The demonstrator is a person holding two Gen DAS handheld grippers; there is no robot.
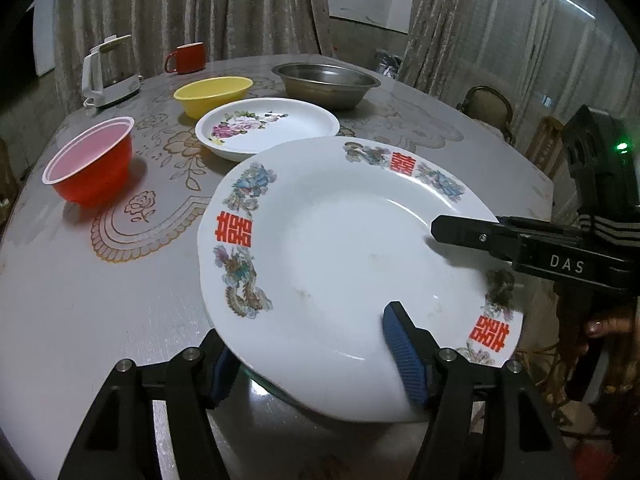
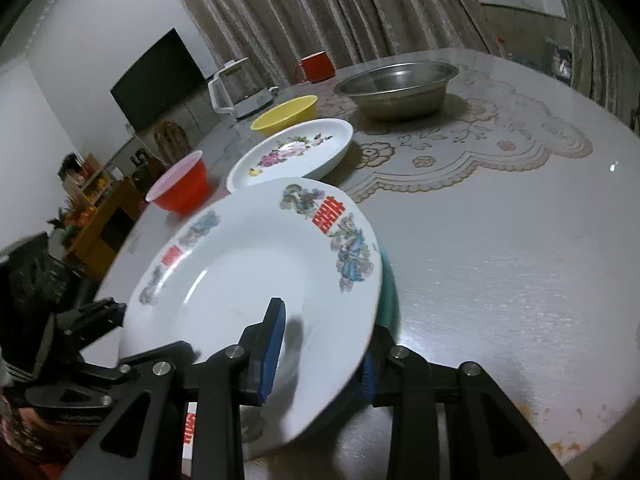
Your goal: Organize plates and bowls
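Only your right wrist view shows a teal rim [image 2: 390, 292] under the big plate [image 1: 340, 264]; both grippers, left [image 1: 316, 364] and right [image 2: 320, 360], straddle its edge, clamping unclear; bare table [image 2: 500, 260] lies rightward.

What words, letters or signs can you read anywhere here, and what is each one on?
"DAS": white letters on the right gripper.
"囍": red double-happiness sign, printed several times on the rim of the large white plate.
Red print on a white strip below the plate in the right wrist view: too cut off to read.
The floral plate, bowls and kettle show no text.
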